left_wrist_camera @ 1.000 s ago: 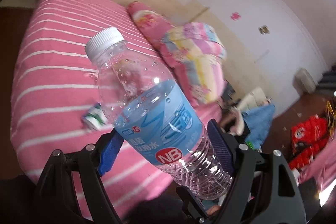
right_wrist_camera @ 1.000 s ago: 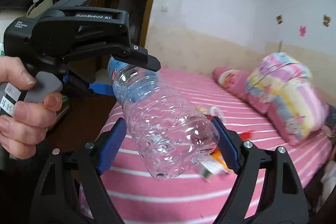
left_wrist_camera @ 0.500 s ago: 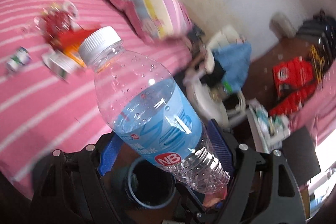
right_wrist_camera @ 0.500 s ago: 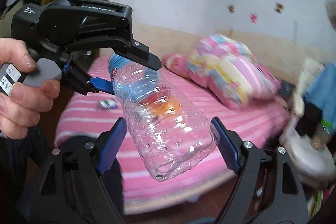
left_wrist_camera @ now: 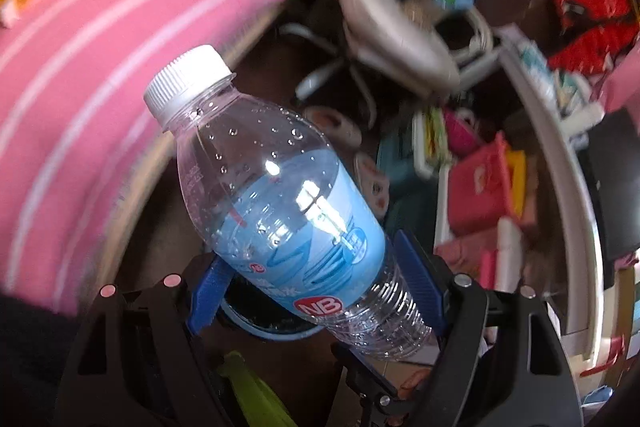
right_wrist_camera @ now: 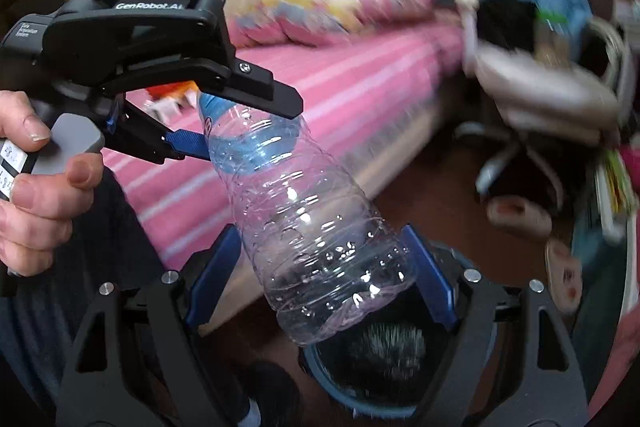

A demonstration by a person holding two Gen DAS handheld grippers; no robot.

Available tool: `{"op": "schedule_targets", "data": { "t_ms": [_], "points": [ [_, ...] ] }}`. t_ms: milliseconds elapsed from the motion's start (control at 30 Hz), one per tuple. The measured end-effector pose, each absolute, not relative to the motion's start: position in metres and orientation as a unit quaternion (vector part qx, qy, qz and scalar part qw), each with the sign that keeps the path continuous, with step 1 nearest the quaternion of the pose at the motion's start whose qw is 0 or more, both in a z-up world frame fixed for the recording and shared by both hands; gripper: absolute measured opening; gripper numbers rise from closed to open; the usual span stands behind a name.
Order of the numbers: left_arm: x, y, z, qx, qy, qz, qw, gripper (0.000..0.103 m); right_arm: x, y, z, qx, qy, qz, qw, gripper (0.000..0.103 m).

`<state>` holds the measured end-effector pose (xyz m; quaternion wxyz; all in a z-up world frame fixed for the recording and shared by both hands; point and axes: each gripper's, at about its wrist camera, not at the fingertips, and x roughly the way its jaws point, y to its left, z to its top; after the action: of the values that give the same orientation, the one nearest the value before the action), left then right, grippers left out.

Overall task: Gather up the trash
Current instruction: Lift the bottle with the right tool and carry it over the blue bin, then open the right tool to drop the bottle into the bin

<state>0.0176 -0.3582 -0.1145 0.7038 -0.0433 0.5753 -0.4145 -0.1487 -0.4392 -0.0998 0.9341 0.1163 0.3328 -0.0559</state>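
Pink striped bed at left, cluttered floor at right. Left gripper clamps plastic bottle at label, white cap up, base w/ ribs low. Right gripper fingers spread, flanking bottle base; contact unclear. Blue-rimmed bin directly below bottle

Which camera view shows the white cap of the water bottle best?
The left wrist view. There the white cap of the water bottle is in full view, sharp, above the left gripper. In the right wrist view the cap is hidden behind that gripper; only the bottle's clear base end shows, between the right gripper's fingers.
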Motion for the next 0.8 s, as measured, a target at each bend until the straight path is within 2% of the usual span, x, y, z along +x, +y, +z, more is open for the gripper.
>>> {"op": "schedule_targets", "data": {
  "t_ms": [233,400,533,600,800],
  "points": [
    [0.014,-0.403,-0.174,0.007,0.614,-0.448,0.649,0.076,-0.169,-0.468,-0.149,0.156,0.377,-0.091,0.908,0.081],
    [0.015,-0.427,-0.198,0.028,0.627,-0.467,0.623,0.076,-0.172,-0.478,-0.175,0.175,0.404,-0.117,0.890,0.082],
    [0.019,-0.441,-0.222,0.060,0.646,-0.448,0.615,0.087,-0.173,-0.472,-0.181,0.140,0.424,-0.157,0.881,0.086],
    [0.022,-0.442,-0.231,0.076,0.657,-0.423,0.619,0.088,-0.173,-0.473,-0.182,0.122,0.422,-0.165,0.883,0.090],
    [0.032,-0.428,-0.213,0.042,0.652,-0.416,0.633,0.089,-0.171,-0.469,-0.169,0.112,0.409,-0.155,0.892,0.093]
  ]
}}
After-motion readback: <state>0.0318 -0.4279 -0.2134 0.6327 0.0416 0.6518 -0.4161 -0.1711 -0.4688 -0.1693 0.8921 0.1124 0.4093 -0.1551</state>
